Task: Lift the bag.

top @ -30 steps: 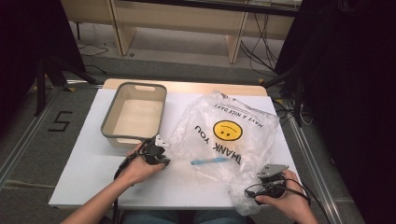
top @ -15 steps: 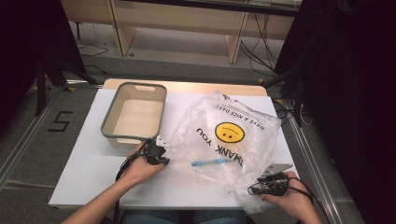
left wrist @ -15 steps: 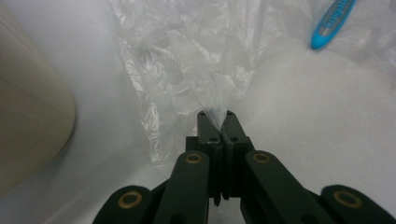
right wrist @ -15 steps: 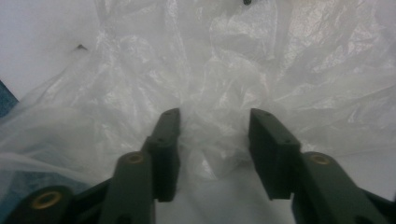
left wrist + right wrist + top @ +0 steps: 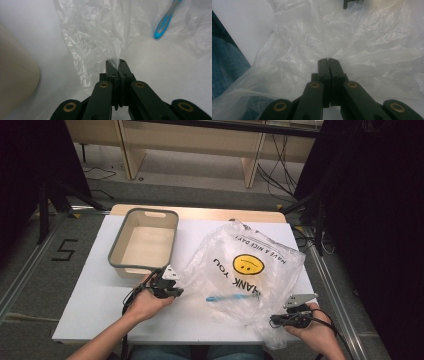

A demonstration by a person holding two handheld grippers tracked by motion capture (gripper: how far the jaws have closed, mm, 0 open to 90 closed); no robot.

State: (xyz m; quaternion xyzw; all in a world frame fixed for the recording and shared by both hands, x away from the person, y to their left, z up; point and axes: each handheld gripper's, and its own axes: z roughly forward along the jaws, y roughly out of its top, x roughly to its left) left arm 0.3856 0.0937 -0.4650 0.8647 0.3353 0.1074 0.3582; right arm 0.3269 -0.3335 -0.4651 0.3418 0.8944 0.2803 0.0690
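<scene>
Plainly, the work in hand is with the plastic bag (image 5: 250, 270), which lies crumpled on the white table (image 5: 90, 305) and serves as the landmark for everything else. Each of the 2 grippers has hold of it: the left gripper (image 5: 115, 62) has its jaws pressed together on a pinch of film at the bag's near-left edge, and the right gripper (image 5: 328, 60), whose jaws have just been closing, is clamped on the film at the bag's near-right corner, where it hangs past the table edge. Holding 2 separate spots on the near rim suggests the person means to spread or lift the mouth of the bag, probably to get at what is inside. 1 blue toothbrush (image 5: 220, 297) lies within the bag, near its near-left side, between the 2 grips. 1 grey-rimmed tub (image 5: 116, 265) stands just left of the bag, apart from it and with nothing in it, likely waiting to receive things. Count: 1 bag, 1 toothbrush, 1 tub, 2 grippers.
</scene>
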